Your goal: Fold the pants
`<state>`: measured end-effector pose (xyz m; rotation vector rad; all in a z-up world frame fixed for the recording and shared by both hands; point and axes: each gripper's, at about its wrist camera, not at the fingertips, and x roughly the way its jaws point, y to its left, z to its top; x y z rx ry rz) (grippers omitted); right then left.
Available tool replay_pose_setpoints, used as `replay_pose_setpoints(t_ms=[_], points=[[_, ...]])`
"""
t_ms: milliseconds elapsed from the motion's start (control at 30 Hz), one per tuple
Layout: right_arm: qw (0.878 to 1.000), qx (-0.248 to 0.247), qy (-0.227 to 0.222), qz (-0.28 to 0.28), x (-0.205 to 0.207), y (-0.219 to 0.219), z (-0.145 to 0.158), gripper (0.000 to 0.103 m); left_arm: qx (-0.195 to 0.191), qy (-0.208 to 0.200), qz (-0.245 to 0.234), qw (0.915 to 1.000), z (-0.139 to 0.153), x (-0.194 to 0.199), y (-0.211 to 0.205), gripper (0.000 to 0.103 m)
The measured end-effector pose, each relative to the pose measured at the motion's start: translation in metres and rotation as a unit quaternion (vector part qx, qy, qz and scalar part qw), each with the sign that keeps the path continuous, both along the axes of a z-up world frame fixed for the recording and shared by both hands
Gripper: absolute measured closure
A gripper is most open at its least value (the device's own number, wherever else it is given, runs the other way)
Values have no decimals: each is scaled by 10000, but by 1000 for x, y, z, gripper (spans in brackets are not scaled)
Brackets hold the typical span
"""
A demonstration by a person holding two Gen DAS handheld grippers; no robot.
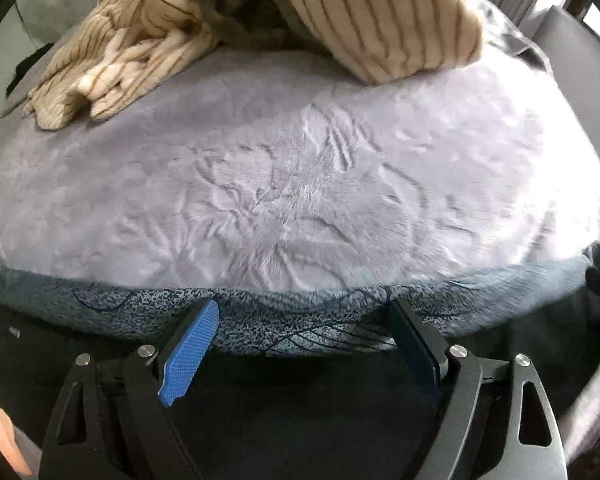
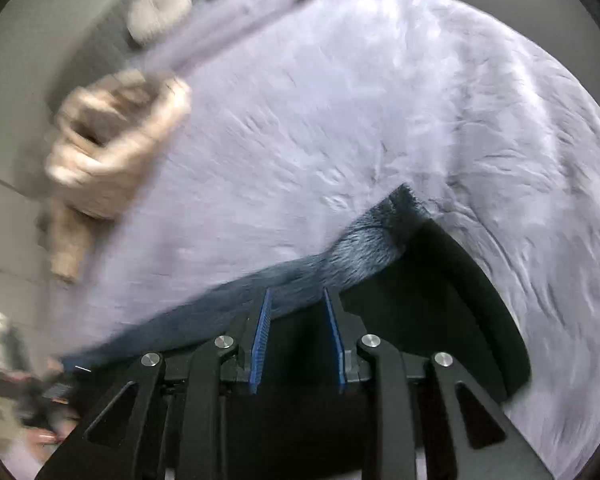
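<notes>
A: Where are the pants (image 1: 260,412) now?

B: They lie at the near edge of the bed (image 1: 300,184), on the pale lilac plush cover. They are black outside, and a grey-blue speckled fleece lining (image 1: 284,320) is turned up along their far edge. In the left wrist view they fill the bottom of the picture, under the left tongs (image 1: 304,320).

A: How do the left tongs stand?

B: Wide. The two blue pads (image 1: 190,354) are far apart, above the black cloth and the lining, and nothing is pressed between them.

A: And the right tongs (image 2: 298,302)?

B: Narrow, but not closed. There is a clear gap between the blue pads (image 2: 260,344). The tips reach over the edge of the fleece lining, and black cloth lies below them. The picture is blurred, so I cannot see the pads pressing on any cloth; the gap looks free.

A: What else is on the bed?

B: At the far side, in the left view, a cream blanket (image 1: 112,52) with brown stripes lies crumpled, and beside it to the right a pillow (image 1: 384,16) of the same striped cloth. In the right view the cream cloth appears only as a blurred shape at the left edge of the bed.
</notes>
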<state>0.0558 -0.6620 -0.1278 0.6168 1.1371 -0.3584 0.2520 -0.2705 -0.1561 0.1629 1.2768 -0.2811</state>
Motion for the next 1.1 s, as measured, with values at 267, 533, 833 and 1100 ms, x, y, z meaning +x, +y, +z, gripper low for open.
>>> replay_pose_setpoints(t_ms=[267,533,833,1100], points=[[9925,272,-52,-1189,-57,-57,-13,102,257,34,438,9987,-3,17,71,10],[9892,1347,-327,-467,-61,26,16,75,647,-51,737,9952,25,-9,184,10],[9178,3769,115,1246,-37,279,-50,75,947,-277,1480,9841,11,-16,310,10],[9058,4129,284,906,-17,348,-98,74,422,-72,1449,9885,-14,-17,363,0]])
